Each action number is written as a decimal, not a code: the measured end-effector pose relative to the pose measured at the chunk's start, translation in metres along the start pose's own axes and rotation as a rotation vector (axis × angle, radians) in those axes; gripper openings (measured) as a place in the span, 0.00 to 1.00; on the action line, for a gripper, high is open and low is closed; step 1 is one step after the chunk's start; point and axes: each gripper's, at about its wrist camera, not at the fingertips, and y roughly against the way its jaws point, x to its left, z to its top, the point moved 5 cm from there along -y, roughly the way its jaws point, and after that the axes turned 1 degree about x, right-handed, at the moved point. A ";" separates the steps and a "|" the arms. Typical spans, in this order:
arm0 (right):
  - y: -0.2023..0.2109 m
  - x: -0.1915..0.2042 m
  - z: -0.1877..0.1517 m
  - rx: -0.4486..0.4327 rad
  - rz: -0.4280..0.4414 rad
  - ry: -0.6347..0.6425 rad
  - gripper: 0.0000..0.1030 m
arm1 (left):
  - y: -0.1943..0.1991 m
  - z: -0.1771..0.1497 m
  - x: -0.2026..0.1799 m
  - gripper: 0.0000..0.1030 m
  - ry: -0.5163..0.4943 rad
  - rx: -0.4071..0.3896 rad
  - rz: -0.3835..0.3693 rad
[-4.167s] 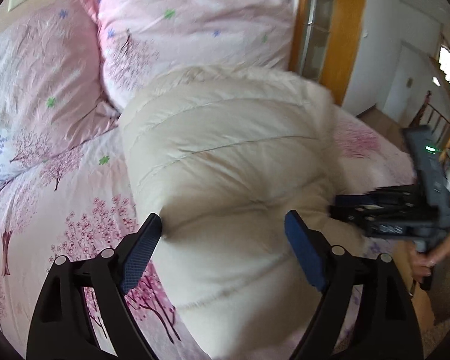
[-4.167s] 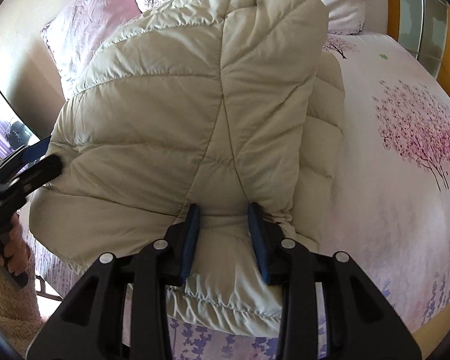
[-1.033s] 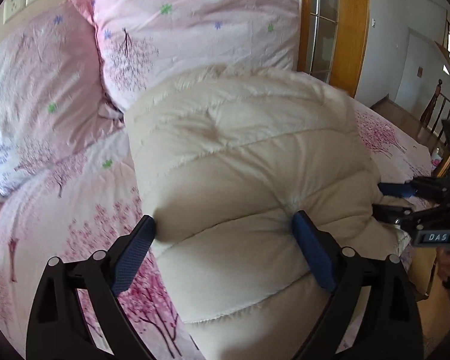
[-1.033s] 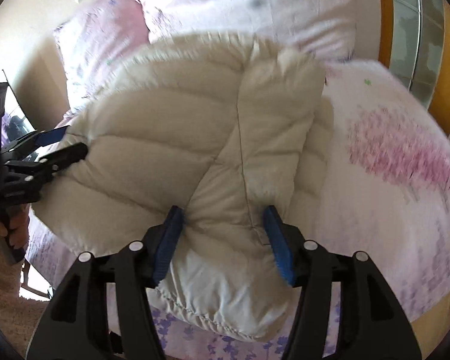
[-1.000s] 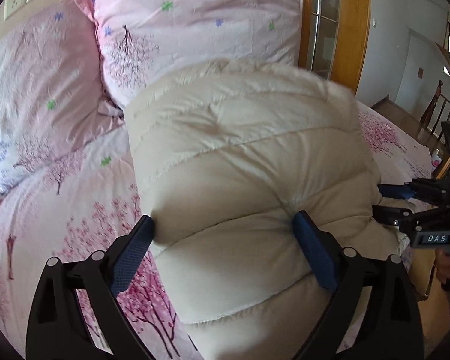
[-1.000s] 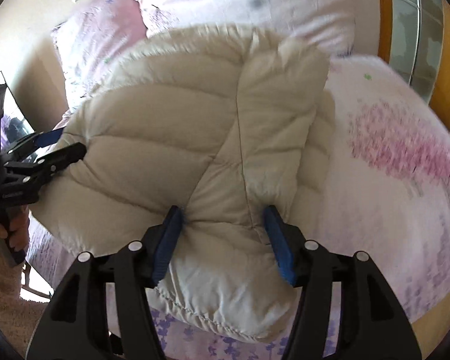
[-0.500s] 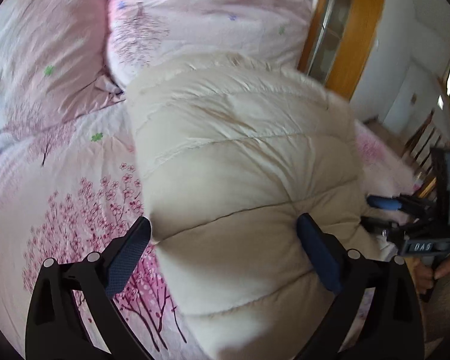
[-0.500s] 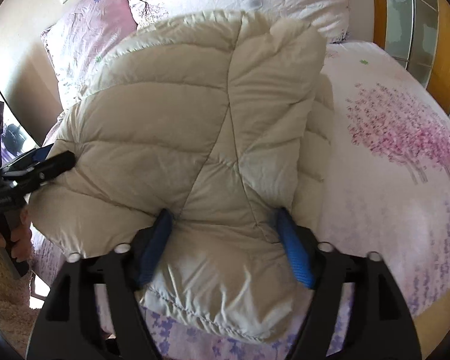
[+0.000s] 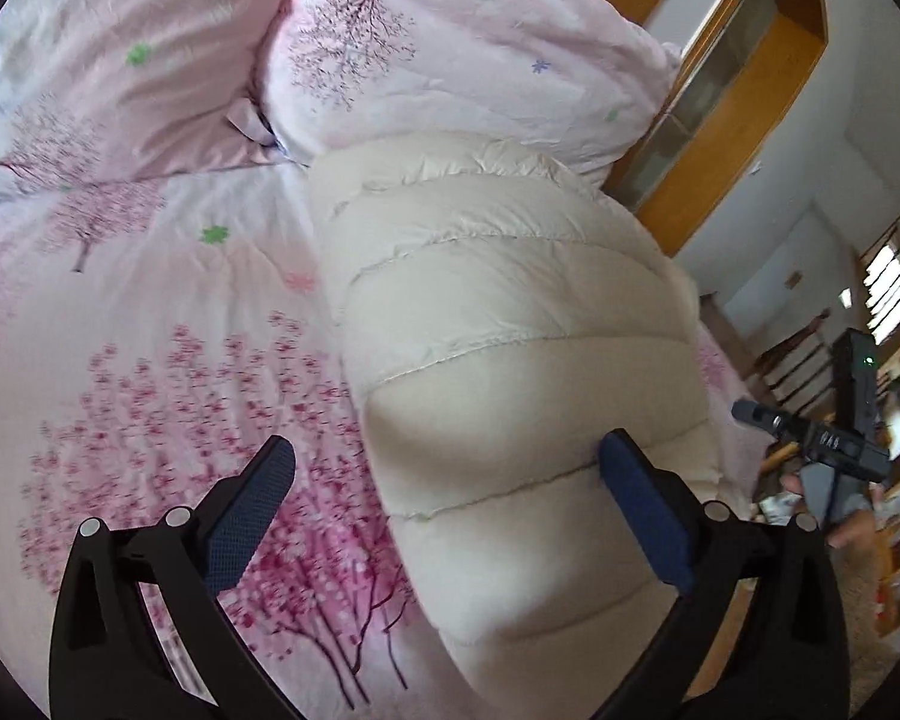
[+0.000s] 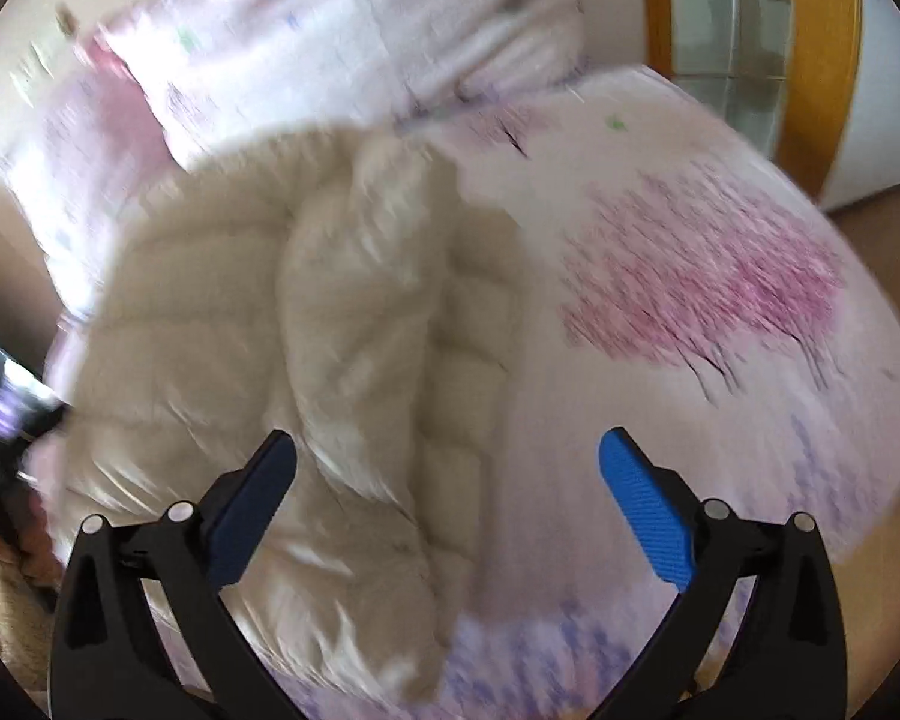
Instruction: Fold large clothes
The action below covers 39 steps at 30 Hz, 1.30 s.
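A cream quilted down jacket (image 9: 510, 324) lies folded in a thick bundle on the pink floral bed. My left gripper (image 9: 444, 474) is wide open and holds nothing; its right pad (image 9: 636, 498) is against the jacket's near end, its left pad over the bedsheet. In the right wrist view, which is blurred by motion, the jacket (image 10: 330, 330) lies at centre left. My right gripper (image 10: 447, 468) is wide open and empty above the jacket's right edge. The right gripper also shows in the left wrist view (image 9: 822, 438) at the far right.
Two pink floral pillows (image 9: 462, 42) lie at the head of the bed behind the jacket. The bedsheet (image 9: 150, 360) stretches to the left of the jacket. A wooden door frame (image 9: 732, 96) and a stair rail stand to the right, past the bed's edge.
My right gripper has opened wide, let go of the jacket and pulled back to the right. My left gripper has shifted left and tilted; its left pad has come off the jacket.
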 end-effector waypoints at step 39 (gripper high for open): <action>-0.106 0.041 0.015 0.419 0.565 -0.073 0.51 | -0.065 0.016 0.020 0.89 0.239 0.155 -0.347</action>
